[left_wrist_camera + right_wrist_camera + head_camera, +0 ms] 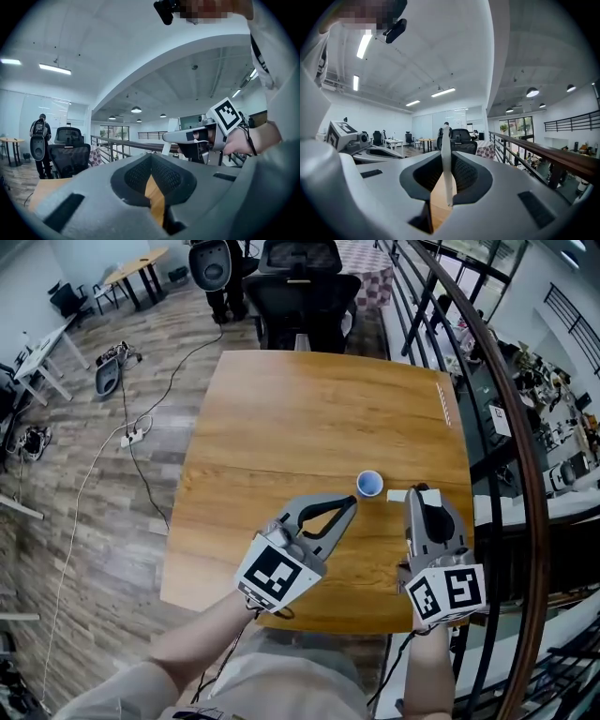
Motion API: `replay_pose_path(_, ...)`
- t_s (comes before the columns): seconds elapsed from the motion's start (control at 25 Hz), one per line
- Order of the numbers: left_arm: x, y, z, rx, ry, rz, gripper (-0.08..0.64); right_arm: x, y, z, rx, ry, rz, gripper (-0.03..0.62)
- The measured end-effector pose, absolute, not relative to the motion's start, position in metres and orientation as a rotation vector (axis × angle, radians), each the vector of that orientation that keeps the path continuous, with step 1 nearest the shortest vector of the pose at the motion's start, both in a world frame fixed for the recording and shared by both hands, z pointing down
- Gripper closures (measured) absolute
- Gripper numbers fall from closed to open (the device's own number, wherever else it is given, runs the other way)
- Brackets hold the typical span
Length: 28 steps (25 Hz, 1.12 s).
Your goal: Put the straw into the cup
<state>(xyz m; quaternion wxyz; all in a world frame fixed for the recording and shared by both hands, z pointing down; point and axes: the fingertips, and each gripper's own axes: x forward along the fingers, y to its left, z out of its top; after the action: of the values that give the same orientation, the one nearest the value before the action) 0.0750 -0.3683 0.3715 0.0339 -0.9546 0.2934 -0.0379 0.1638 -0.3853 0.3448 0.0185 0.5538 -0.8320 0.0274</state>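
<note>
Wooden table (309,418) holds the blue cup (369,484), at 1 o'clock from my left gripper (351,503), whose jaws are together and empty. My right gripper (420,493) pinches the white straw (397,495), which sticks out toward 9 o'clock and ends just beside the cup.

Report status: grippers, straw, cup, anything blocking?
Left gripper shut, empty, beside the cup. Right gripper shut on the straw, just right of the cup. Straw not in yet. Nothing between straw and cup.

Wood floor (84,615), black office chair (305,298)
</note>
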Motion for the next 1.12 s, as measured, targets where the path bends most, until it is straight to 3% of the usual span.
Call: replay_pose_path(1.12, 0.118, -0.443, 0.565, -3.092, 0.953, -0.289, 0.546, 0.183, -0.476, 0.576, 1.77, -2.474, 0.385, 0.537)
